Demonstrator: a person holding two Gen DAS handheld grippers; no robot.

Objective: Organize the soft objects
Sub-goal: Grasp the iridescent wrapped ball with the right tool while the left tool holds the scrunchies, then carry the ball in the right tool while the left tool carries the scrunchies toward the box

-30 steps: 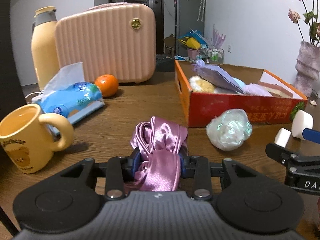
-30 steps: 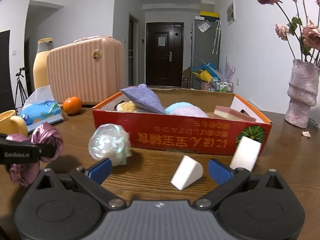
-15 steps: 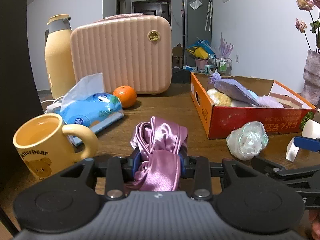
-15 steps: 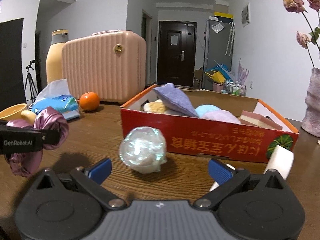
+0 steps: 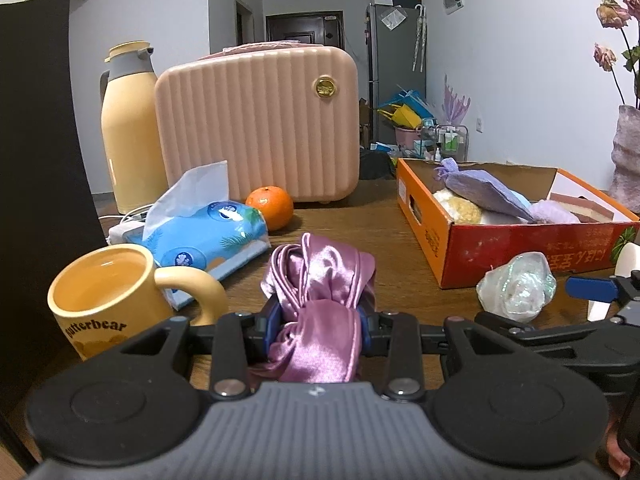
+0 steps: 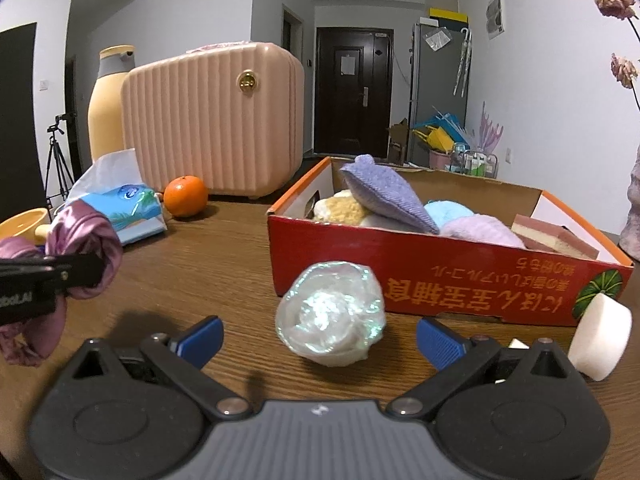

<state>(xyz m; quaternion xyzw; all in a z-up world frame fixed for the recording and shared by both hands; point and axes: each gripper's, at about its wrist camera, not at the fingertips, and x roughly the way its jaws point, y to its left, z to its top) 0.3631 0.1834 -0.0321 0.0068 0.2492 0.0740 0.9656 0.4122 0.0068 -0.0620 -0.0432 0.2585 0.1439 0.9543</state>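
Some soft things lie in the red cardboard box (image 6: 448,276) at two o'clock, the left gripper (image 5: 320,320) squeezes the shiny purple satin scrunchie (image 5: 320,280), and the wide-open right gripper (image 6: 320,338) faces the shimmery white scrunchie (image 6: 330,314).

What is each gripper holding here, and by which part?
Left gripper pinches the purple satin scrunchie across its bunched middle. Right gripper is open, holding nothing.

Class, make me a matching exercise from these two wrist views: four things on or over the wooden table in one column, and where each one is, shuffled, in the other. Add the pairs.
Things
1. purple satin scrunchie
2. iridescent white scrunchie
3. lavender knitted pouch
4. round orange fruit

Places
A. inside the orange cardboard box
B. clamped in the left gripper
C. before the pink ribbed suitcase
D. on the table ahead of the open right gripper

Pairs: 1-B, 2-D, 3-A, 4-C
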